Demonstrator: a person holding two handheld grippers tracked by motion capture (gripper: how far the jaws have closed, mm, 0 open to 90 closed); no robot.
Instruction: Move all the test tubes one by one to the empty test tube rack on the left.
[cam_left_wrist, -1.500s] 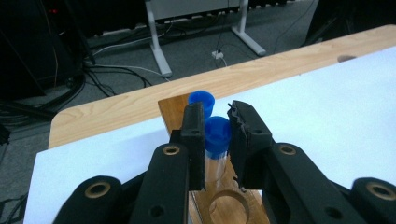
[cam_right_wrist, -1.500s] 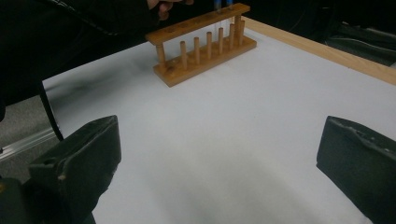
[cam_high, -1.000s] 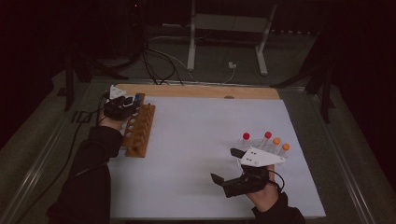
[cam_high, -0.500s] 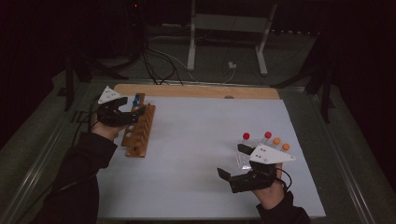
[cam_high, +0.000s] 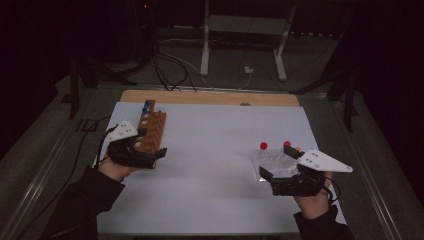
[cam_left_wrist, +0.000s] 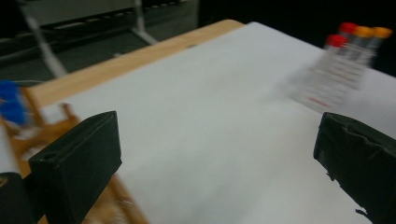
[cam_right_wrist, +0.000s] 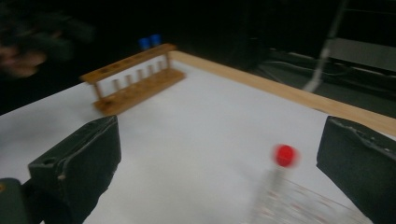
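Observation:
A wooden tube rack (cam_high: 154, 124) stands at the left of the white mat (cam_high: 215, 150), with two blue-capped tubes (cam_high: 146, 106) in its far end. My left gripper (cam_high: 154, 141) hovers by the rack's near end. Its jaws have just been opening and stand wide with nothing between them (cam_left_wrist: 219, 140). Several clear tubes (cam_high: 272, 159) with red caps lie at the right; the left gripper view shows their red and orange caps (cam_left_wrist: 359, 32). My right gripper (cam_high: 277, 161) is open just over them, with a red-capped tube (cam_right_wrist: 285, 155) between its spread jaws, not touched.
A wooden table edge (cam_high: 210, 97) runs along the far side of the mat. Beyond it are floor cables (cam_high: 170, 65) and a metal stand (cam_high: 245, 30). Metal rails flank the table at both sides.
My left gripper has drawn back from the rack's far end toward the person and its jaws have spread, leaving a blue-capped tube in the rack. My right gripper has shifted right, over the tubes.

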